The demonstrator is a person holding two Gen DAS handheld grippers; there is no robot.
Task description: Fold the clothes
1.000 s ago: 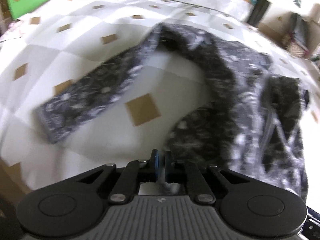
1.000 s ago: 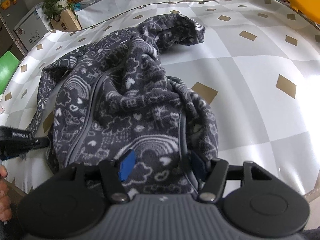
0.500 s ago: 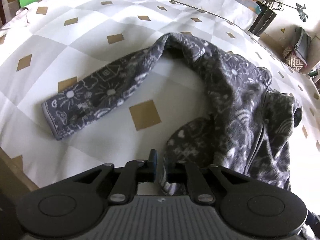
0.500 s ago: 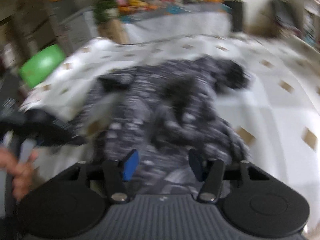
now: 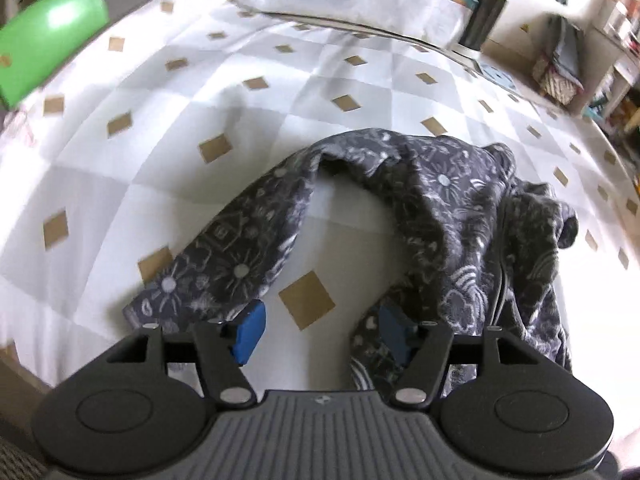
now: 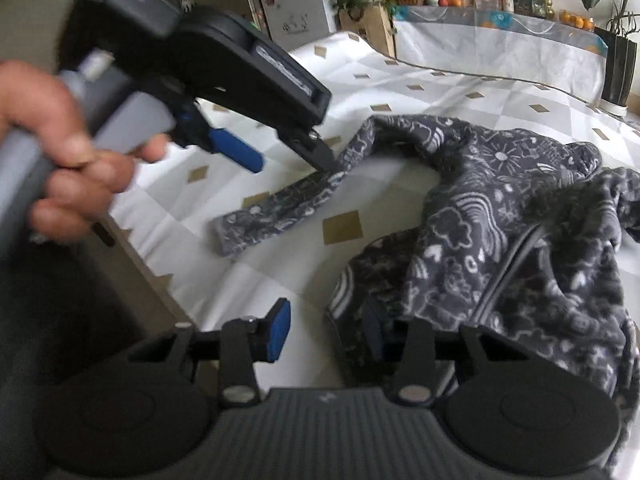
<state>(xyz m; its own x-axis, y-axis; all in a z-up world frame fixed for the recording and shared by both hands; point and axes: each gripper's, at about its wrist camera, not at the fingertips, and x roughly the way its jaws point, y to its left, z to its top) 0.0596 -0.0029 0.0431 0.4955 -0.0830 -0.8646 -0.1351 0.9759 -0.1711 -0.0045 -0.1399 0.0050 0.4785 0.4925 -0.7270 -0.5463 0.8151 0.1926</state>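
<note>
A dark grey fleece jacket [image 5: 472, 232] with white doodles and a zip lies crumpled on the white checked tablecloth [image 5: 168, 184]. One sleeve [image 5: 224, 264] stretches flat toward the near left edge. My left gripper [image 5: 322, 332] is open above the cloth, its left pad over the sleeve's cuff and its right pad by the hem. In the right wrist view a hand [image 6: 60, 140] holds the left gripper [image 6: 288, 160] above the sleeve [image 6: 280, 212]. My right gripper [image 6: 326, 332] is open, with the jacket's [image 6: 500, 248] hem corner against its right pad.
The table's front edge [image 6: 140, 248] runs close on the left. A green object [image 5: 48, 52] sits beyond the far left corner. Behind stand a second covered table [image 6: 480, 32] with fruit and plants, a black planter [image 6: 618, 68] and a white cabinet [image 6: 300, 4].
My left gripper, nearly shut at the jacket's hem before, has opened and drawn back. My right gripper has swung left, from over the jacket's body to its hem corner.
</note>
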